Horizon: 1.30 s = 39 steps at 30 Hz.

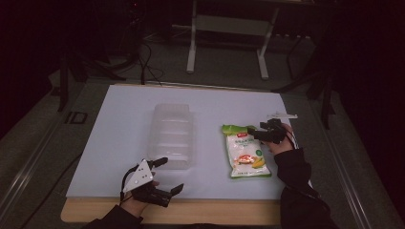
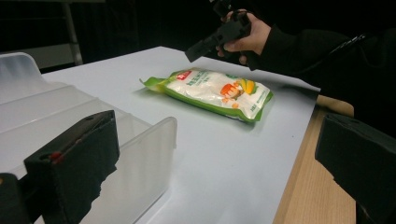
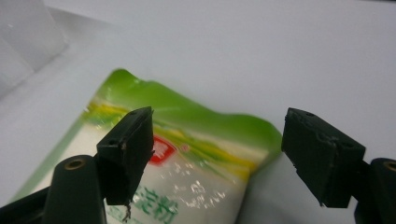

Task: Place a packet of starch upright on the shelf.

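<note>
A green and white snack bag (image 1: 246, 155) lies flat on the white mat (image 1: 119, 124), right of centre. My right gripper (image 1: 260, 132) hovers over the bag's far right corner, its jaws apart. In the right gripper view the bag (image 3: 187, 186) lies just beneath my right gripper (image 3: 217, 154), and the pads are clear of it. A clear plastic container (image 1: 172, 136) stands left of the bag. My left gripper (image 1: 168, 175) rests open near the container's near end, one jaw beside its wall (image 2: 154, 154). The left gripper view also shows the bag (image 2: 215, 91) and the right gripper (image 2: 205, 46) above it.
The mat covers a wooden table whose bare front edge (image 1: 215, 212) runs along the bottom. Beyond the table stands a white metal frame (image 1: 193, 47) on a dark floor with cables. Bare mat lies between container and bag and along the left side.
</note>
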Each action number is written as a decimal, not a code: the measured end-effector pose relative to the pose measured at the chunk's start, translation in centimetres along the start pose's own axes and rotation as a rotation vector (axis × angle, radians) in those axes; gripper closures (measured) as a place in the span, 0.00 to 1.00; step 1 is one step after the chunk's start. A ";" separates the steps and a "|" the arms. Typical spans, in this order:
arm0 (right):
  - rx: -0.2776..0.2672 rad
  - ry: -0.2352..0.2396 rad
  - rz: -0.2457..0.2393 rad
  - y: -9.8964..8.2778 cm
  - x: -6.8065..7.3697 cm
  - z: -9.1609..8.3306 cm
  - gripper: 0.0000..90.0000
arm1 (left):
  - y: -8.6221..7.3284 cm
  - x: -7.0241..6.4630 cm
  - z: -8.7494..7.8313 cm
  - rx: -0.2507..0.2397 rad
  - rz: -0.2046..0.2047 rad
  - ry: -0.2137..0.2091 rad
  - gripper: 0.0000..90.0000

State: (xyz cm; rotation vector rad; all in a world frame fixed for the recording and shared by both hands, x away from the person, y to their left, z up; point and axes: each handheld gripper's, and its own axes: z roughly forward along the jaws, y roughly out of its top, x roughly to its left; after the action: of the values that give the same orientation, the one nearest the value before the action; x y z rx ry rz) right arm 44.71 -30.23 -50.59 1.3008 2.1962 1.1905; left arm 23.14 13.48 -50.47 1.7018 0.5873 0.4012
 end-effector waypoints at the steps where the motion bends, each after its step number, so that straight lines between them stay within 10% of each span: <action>1: 0.003 0.003 0.011 -0.2 -0.1 0.1 0.28 | 0.0 0.0 0.0 0.001 -0.001 0.001 0.00; 28: 0.171 -0.069 0.171 -0.9 1.0 2.2 0.31 | -0.1 -0.2 0.2 0.024 -0.003 -0.015 0.00; 35: 0.197 -0.070 0.227 -0.7 1.7 2.0 0.51 | -0.1 -0.2 0.3 0.029 -0.002 -0.019 0.00; 39: 0.206 -0.095 0.176 -0.6 2.6 1.9 0.63 | -0.1 -0.2 0.4 0.029 0.000 -0.018 0.00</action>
State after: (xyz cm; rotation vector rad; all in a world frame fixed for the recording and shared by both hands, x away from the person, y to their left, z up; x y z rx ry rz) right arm 44.21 -27.23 -51.84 1.6276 2.2203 0.9574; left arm 23.16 13.06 -50.63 1.7314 0.5825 0.3792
